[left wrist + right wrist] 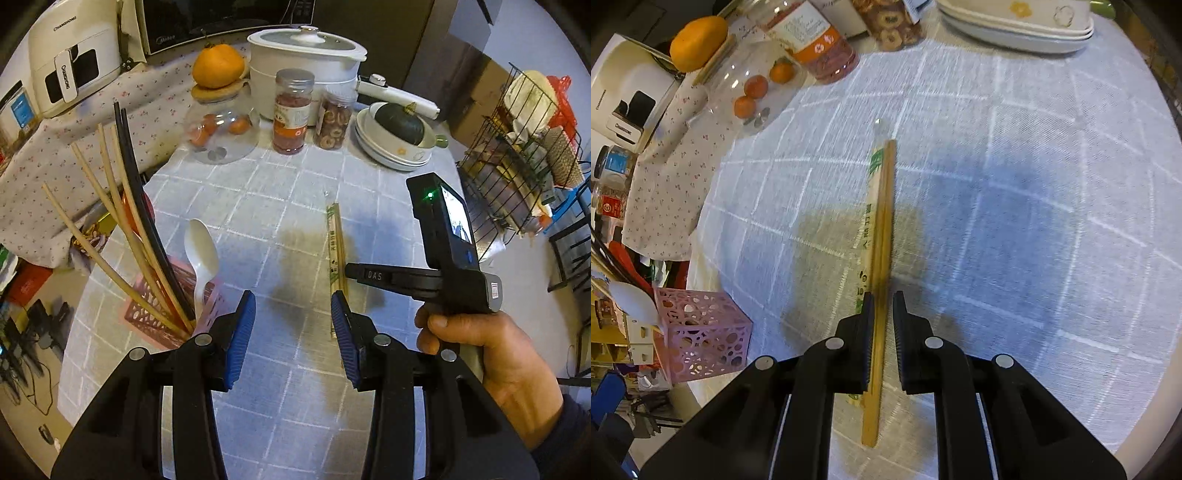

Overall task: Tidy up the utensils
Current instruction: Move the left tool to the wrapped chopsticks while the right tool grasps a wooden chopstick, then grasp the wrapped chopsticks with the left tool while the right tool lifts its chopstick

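Observation:
A pair of wooden chopsticks (881, 221) with a printed sleeve lies on the checked tablecloth (1015, 206). My right gripper (884, 299) straddles the near part of the pair with a small gap on each side of the wood. The pair also shows in the left wrist view (337, 254), with the right gripper (351, 271) at it. My left gripper (293, 306) is open and empty above the cloth. A pink perforated holder (159, 314) at the left holds several chopsticks and a white spoon (201, 251).
Jars (293, 110), a clear jar with oranges (221, 125), a white pot (306, 59) and stacked dishes with a squash (397, 136) stand at the back. A wire rack (517, 155) stands at the right. The table edge drops off at the left.

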A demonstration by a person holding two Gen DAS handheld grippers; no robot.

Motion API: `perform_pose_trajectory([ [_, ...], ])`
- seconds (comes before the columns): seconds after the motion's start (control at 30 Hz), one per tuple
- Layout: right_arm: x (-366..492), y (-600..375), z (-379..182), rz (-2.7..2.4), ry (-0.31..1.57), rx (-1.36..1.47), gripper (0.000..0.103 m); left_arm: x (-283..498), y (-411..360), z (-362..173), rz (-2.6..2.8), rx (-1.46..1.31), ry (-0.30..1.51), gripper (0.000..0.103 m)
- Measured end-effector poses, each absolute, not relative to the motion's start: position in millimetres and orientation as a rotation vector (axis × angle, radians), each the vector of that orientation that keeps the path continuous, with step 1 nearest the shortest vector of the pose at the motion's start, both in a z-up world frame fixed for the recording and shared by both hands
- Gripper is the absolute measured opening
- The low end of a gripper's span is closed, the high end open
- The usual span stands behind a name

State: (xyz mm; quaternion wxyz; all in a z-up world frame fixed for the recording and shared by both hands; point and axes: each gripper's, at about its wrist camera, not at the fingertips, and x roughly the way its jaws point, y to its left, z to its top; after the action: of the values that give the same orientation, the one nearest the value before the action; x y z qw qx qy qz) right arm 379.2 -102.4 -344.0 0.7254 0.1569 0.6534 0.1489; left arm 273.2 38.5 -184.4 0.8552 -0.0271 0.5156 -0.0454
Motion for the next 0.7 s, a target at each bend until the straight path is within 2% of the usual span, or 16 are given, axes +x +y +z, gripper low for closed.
perform_pose_trajectory([
  [0.33, 382.1, -90.0, -349.4, 0.317, 1.485, 0.246, 0.009, 278.2, 35.9, -186.1, -0.082, -0.060, 1.076, 0.040],
  [0.57, 386.4, -158.6, -314.3, 0.254, 1.385, 0.336, 0.009, 303.3, 11.1, -198.5, -0.126, -0.092, 1.129, 0.040],
  [0.7, 386.7, -199.1, -297.2, 0.223, 1.319, 0.446, 0.009, 344.4, -6.5, -229.6, -0.109, -0.067, 1.182, 0.040],
])
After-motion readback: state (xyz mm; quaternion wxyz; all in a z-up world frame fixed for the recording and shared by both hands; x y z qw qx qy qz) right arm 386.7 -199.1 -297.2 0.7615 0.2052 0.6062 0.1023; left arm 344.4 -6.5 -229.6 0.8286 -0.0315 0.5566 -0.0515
